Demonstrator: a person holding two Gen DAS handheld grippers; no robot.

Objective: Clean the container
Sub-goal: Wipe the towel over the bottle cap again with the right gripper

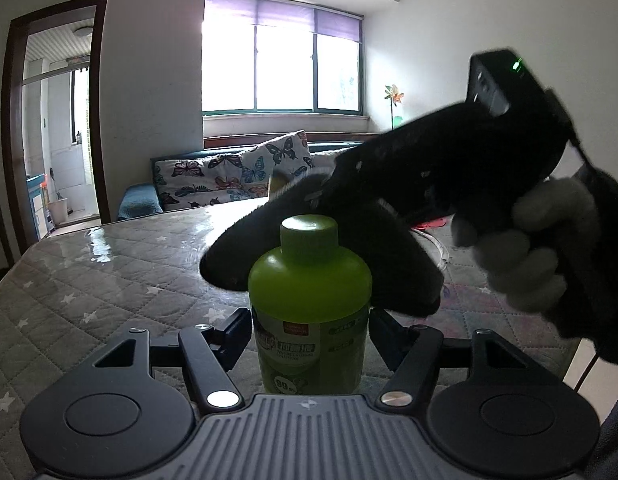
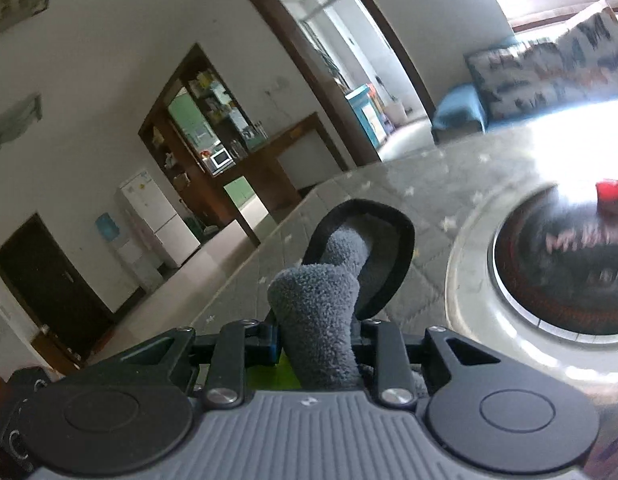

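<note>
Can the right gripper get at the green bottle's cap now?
Probably not: the right gripper is shut on a grey cloth, and the cap stands below it, in the left gripper's bottle.

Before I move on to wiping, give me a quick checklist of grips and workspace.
1. Left gripper clamped on the green bottle: ok.
2. Bottle upright, cap on: ok.
3. Right gripper shut on the grey cloth: ok.
4. Cloth near the bottle, in the left wrist view: ok; contact: cannot tell.
5. Round container beside the right gripper: ok, blurred.
6. Bottle surface clean: cannot tell.
</note>
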